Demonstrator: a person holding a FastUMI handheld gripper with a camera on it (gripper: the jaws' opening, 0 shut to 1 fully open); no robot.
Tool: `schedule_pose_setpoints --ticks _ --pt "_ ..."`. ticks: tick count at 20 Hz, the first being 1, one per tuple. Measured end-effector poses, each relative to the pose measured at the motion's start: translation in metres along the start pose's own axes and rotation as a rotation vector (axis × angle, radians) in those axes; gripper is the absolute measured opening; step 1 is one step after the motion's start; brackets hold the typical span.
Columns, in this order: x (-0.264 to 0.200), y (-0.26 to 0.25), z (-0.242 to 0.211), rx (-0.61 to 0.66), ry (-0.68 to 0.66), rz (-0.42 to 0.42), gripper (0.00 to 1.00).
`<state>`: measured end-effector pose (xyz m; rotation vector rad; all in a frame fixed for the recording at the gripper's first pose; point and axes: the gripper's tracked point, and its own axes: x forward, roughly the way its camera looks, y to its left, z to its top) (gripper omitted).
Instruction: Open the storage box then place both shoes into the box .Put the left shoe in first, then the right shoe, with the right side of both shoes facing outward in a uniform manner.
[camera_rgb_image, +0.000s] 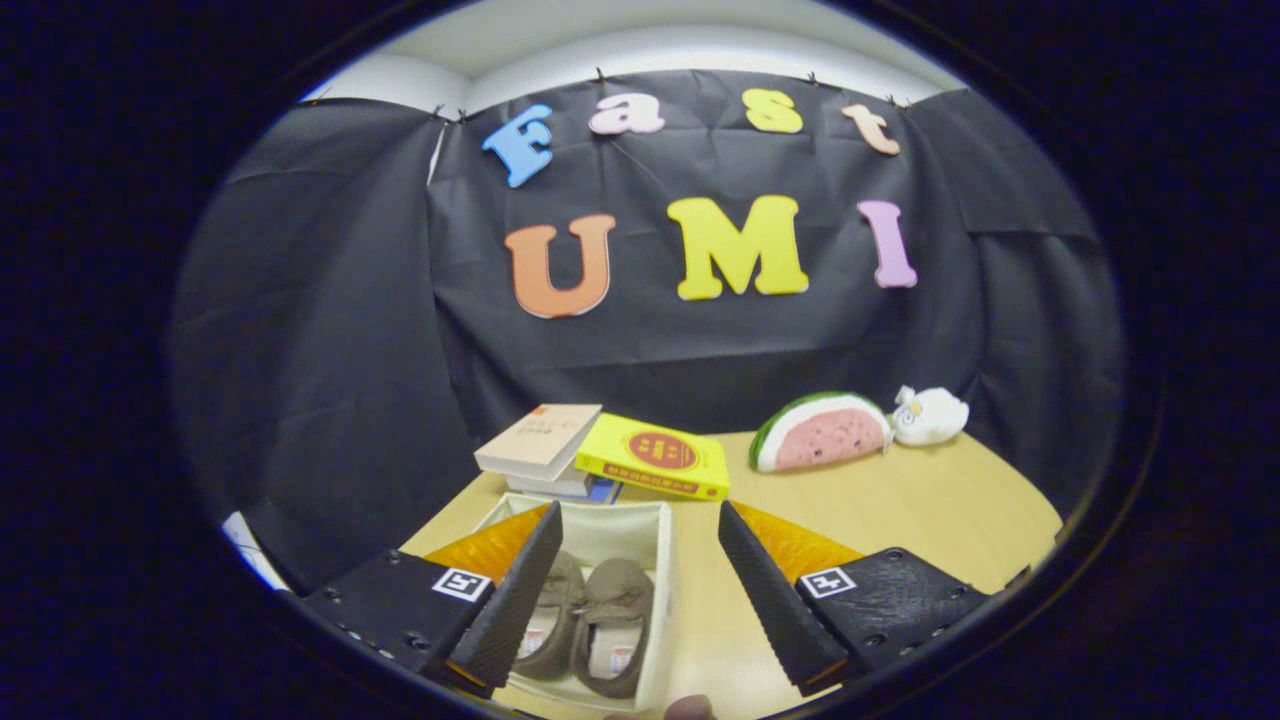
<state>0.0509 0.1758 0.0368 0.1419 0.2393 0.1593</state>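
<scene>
where the pale wooden bench (930, 510) meets black cloth walls, books (545, 445), a yellow book (655, 457), a watermelon-slice toy (822, 432) and a white plush (932, 414) sit at the back. jaws spread, holding nothing. the gripper (640, 590) hangs above the open white storage box (655, 560); both brown shoes (590, 620) lie inside, side by side, long axes running away from the fingers.

Gripper-mounted fisheye, above table (900, 520), facing booth wall, fingers (520, 600) spread below.
</scene>
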Motion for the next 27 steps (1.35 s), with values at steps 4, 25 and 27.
schedule_pose_setpoints --ticks 4,25,27 --pt "-0.038 -0.044 0.017 -0.035 -0.142 -0.014 0.96" --pt "-0.098 -0.047 -0.051 -0.039 -0.204 0.002 0.96" --pt "-0.095 -0.045 -0.053 -0.047 -0.200 -0.004 0.95"
